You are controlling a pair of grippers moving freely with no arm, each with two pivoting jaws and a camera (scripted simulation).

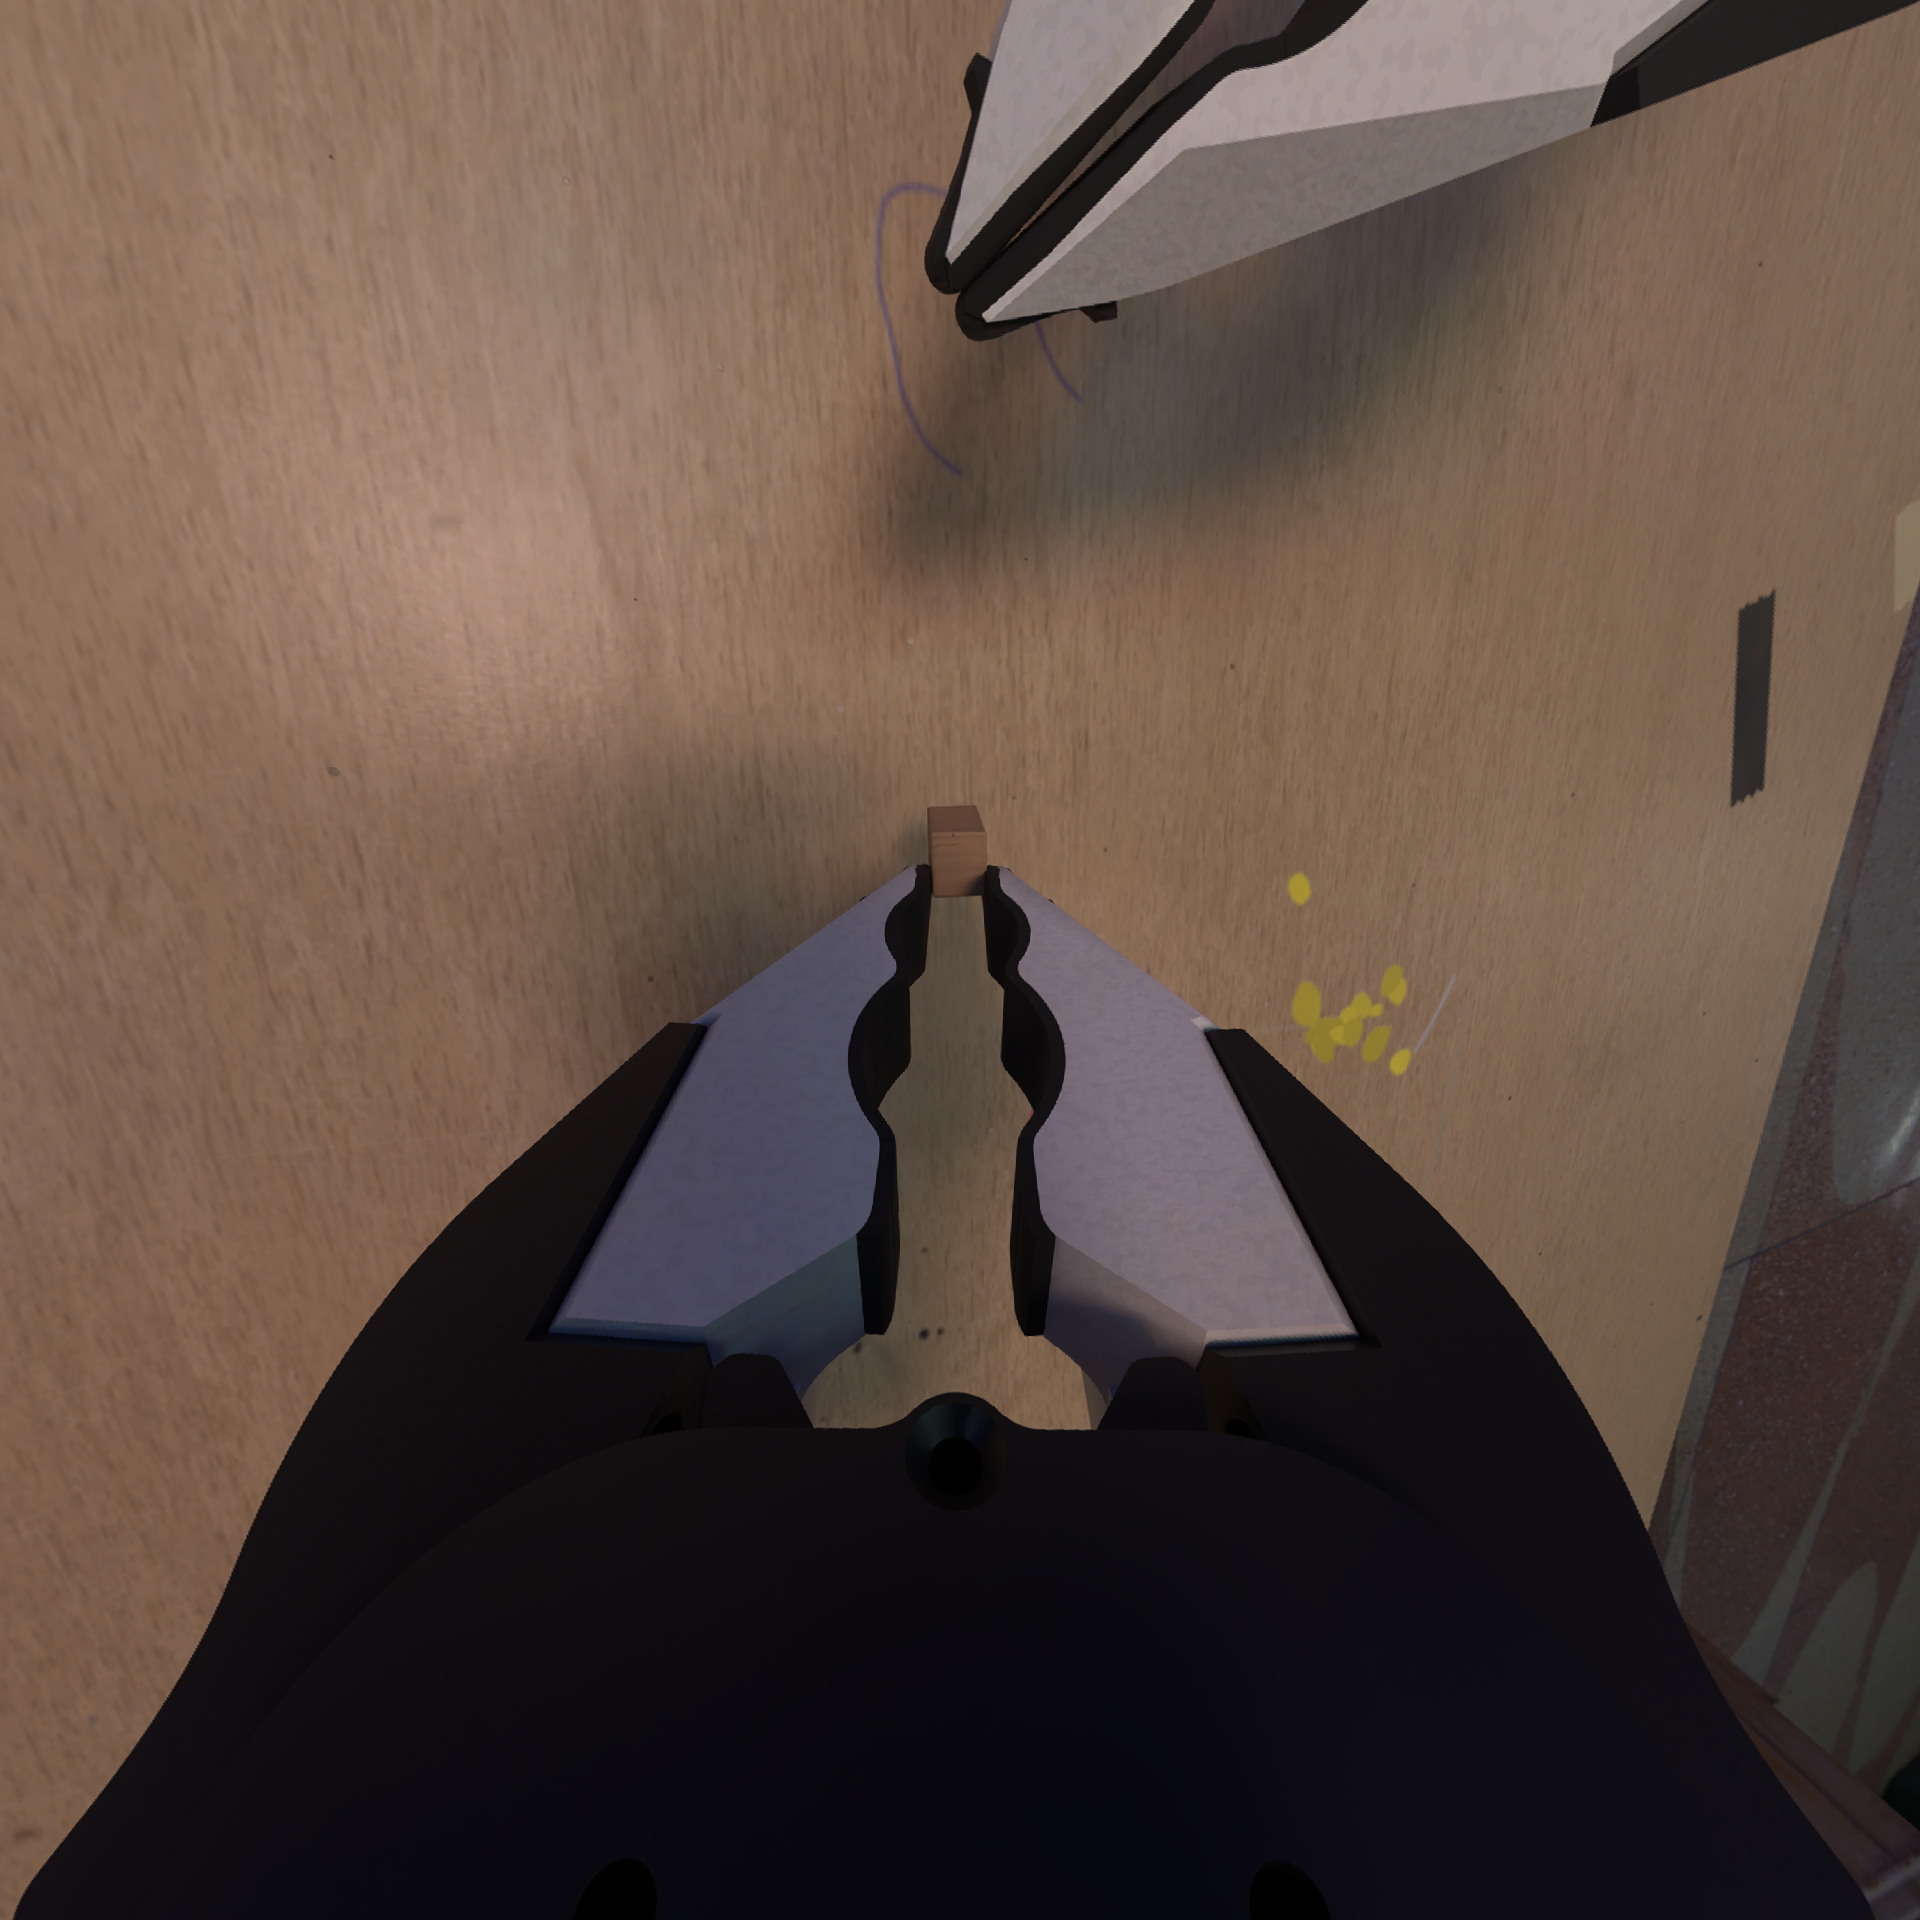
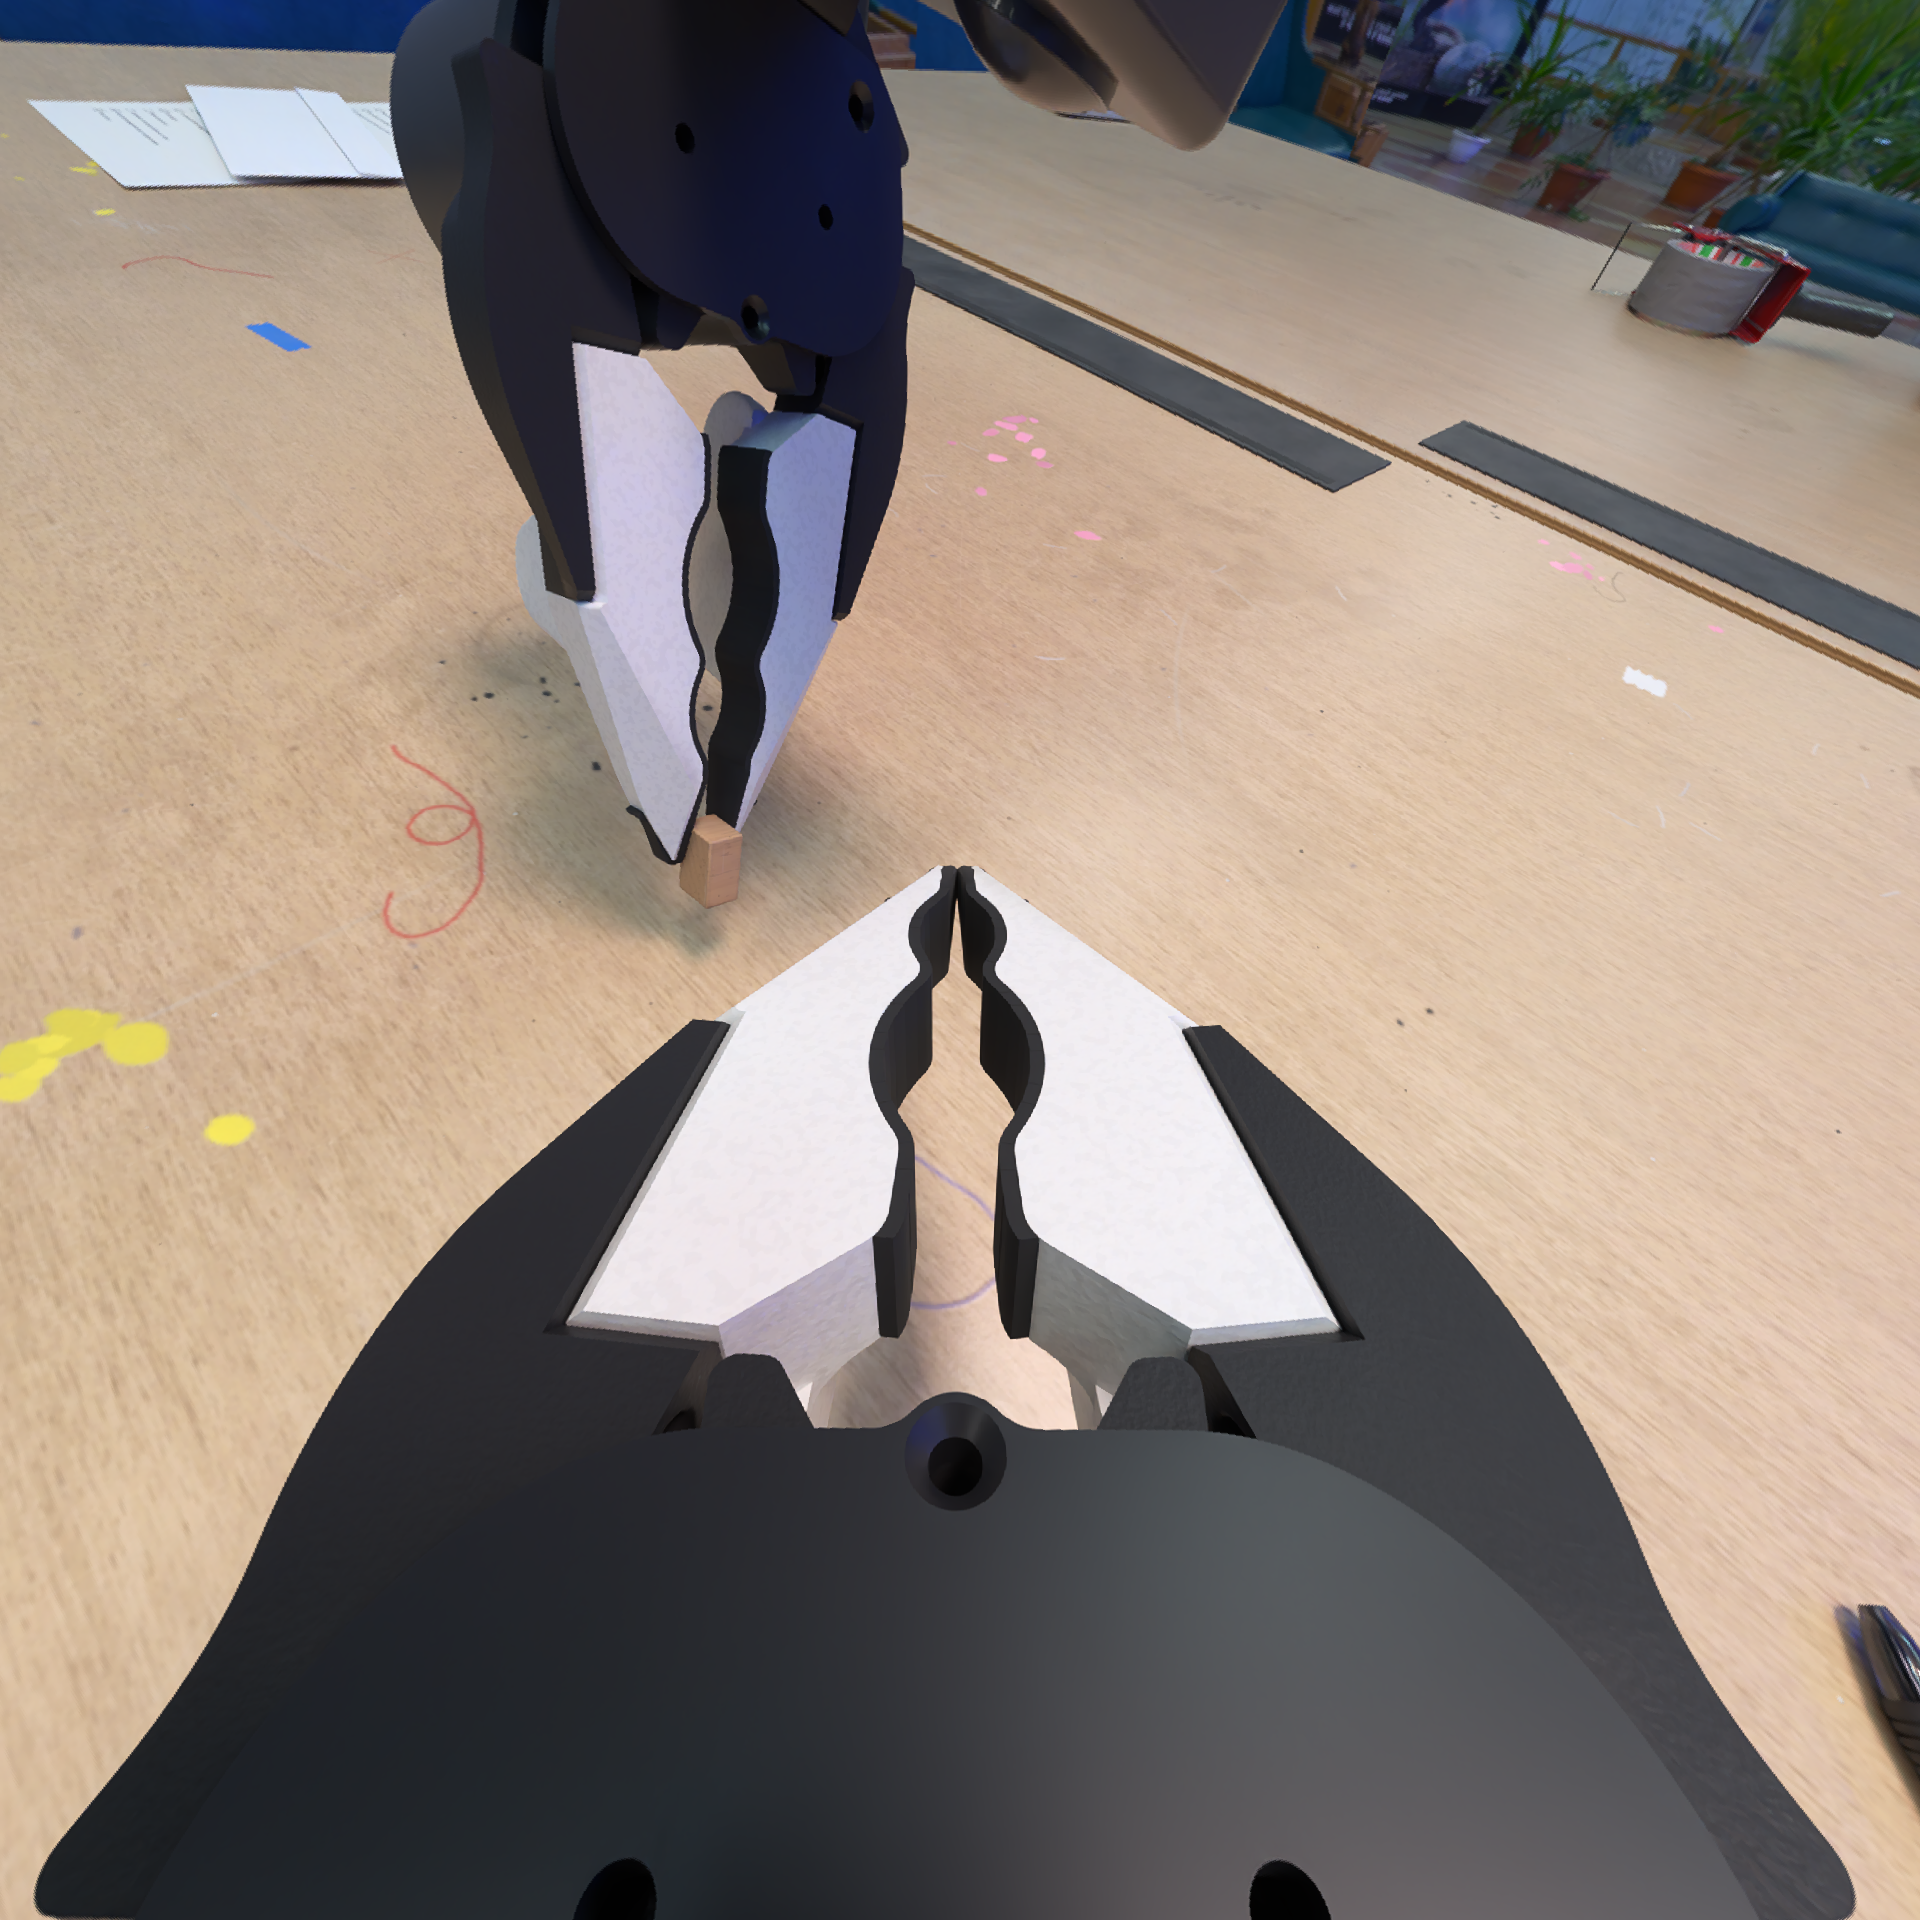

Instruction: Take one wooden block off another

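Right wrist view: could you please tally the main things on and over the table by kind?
Hand-held grippers: 2 (left hand-held gripper, right hand-held gripper)
Wooden block stack: 1
Paper sheets: 3
Black strips: 2
Grey roll: 1
Total: 9

Black hand-held gripper (image 2: 954,878), 2 white fingers (image 2: 790,1122)

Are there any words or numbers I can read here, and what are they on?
White papers, far left: faint printed lines, too small to read.
Dark posters far behind: blurred, unreadable.
Wooden block: no writing on it.
So nothing here can be read.
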